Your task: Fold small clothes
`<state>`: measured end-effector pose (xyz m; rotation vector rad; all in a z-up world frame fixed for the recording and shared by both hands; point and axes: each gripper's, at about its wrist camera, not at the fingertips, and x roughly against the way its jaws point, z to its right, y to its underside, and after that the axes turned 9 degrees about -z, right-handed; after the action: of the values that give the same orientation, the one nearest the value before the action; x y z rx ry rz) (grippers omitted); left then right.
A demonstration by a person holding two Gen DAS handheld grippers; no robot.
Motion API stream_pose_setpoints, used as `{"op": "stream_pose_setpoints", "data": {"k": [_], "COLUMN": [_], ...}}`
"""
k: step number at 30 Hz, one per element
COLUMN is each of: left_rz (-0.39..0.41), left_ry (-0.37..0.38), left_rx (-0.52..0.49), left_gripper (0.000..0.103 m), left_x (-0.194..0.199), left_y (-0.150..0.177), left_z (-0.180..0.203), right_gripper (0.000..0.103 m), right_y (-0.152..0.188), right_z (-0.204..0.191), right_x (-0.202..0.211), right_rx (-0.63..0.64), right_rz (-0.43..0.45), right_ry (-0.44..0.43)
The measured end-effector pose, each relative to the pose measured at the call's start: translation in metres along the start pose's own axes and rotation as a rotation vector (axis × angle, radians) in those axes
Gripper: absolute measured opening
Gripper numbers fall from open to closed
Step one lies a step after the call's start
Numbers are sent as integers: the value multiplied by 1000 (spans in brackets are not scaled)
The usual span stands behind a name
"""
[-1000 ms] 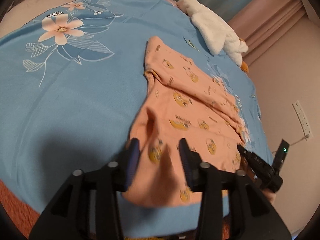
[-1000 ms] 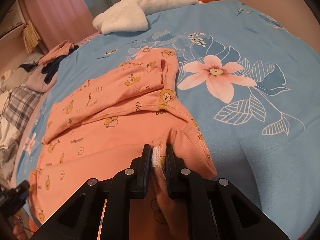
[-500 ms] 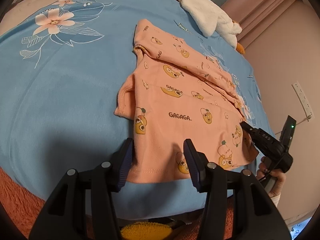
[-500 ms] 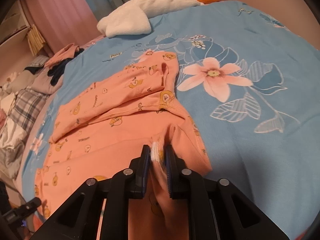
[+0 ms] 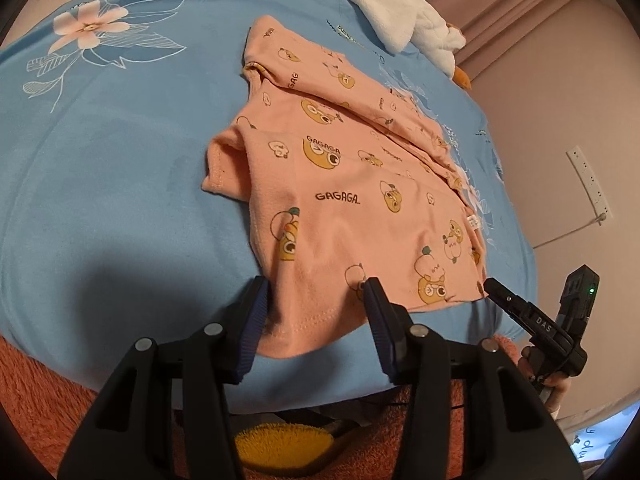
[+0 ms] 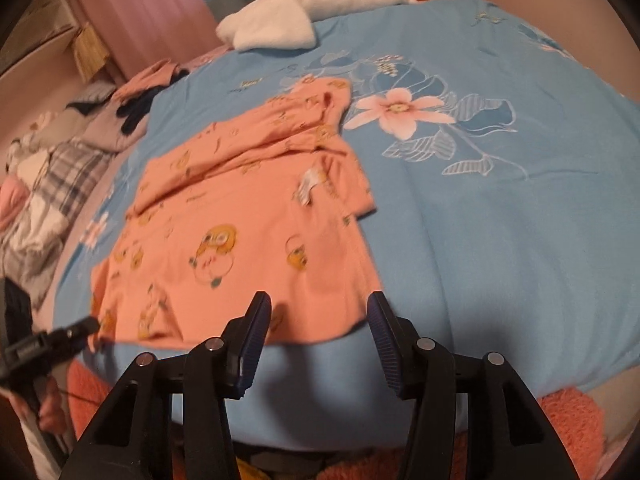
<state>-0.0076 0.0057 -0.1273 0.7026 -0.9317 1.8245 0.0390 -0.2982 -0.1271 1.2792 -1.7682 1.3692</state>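
The orange printed garment (image 5: 344,184) lies flat on the blue floral bedspread (image 5: 120,168), near the bed's front edge. In the left wrist view it occupies the centre of the frame, its near hem at 6 o'clock and a folded-over sleeve running toward 12 o'clock. The print shows cartoon figures and the word "GAGAGA". A small white label (image 6: 310,184) shows on the garment's upper right part in the right wrist view.

Left gripper (image 5: 316,312): the jaws are apart at a medium width and are closing. The near hem of the garment appears between the two blue pads. The pads do not press on the cloth; nothing is gripped.

Right gripper (image 6: 320,320): the jaws are apart at a medium width and are opening. The garment's near edge lies just beyond the fingertips, toward 12 o'clock. Nothing is between the pads. This view is motion-blurred. In the left wrist view this gripper appears at 4 o'clock, just off the garment's near right corner, with part of the person's hand (image 5: 556,380) on its handle.

Surroundings: a white plush toy (image 6: 288,20) with an orange part lies at the far edge of the bedspread, at 12 o'clock in the right wrist view. A pile of other clothes (image 6: 52,168) sits at 9 o'clock. A pink curtain (image 6: 148,8) hangs at 11 o'clock. A white power strip (image 5: 588,180) is fixed on the wall at 3 o'clock in the left wrist view.
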Motion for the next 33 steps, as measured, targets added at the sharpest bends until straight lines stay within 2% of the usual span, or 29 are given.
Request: {"op": "stream_pose_setpoints", "data": {"k": [1,3,4,6,7,8,10,12,15,22,26,28,31,33], "left_rz": [1,-2,-3,-2,-4,-5,7,28,77,174,231,241,197,146], "left_ry": [-2,-5,0,28,37,47,92,129,178,236,245,207,176,146], "left_rx": [-1,13,22,47,50,54,54,38,21,-20,-28,-10,-11,1], "left_gripper": [30,15,13,12,11,11,10,10,9,1,1,0,1,10], "left_x": [-1,-4,-4,-3,-2,0,7,16,32,56,61,58,53,46], "left_y": [0,0,0,0,-1,-3,-7,-11,-24,-64,-95,-106,-106,-98], "left_z": [0,-2,-4,-9,-10,-11,-9,-4,6,20,24,22,17,9], "right_gripper": [52,52,49,30,8,5,5,5,5,5,5,5,5,5], "right_y": [0,-3,-3,-3,-3,-4,-6,-8,-21,-54,-85,-97,-106,-109], "right_z": [1,3,3,4,4,3,6,8,6,3,-2,-3,-5,-6], "right_x": [-3,-4,-2,-3,-3,-4,-1,7,25,47,47,42,31,22], "right_rx": [-1,3,4,12,21,32,25,11,13,24,29,14,5,1], "right_rz": [-5,-5,-1,-3,-7,-16,-17,-5,55,131,153,156,143,131], "right_ry": [17,48,40,41,51,63,36,-32,-124,-166,-201,-216,-232,-224]}}
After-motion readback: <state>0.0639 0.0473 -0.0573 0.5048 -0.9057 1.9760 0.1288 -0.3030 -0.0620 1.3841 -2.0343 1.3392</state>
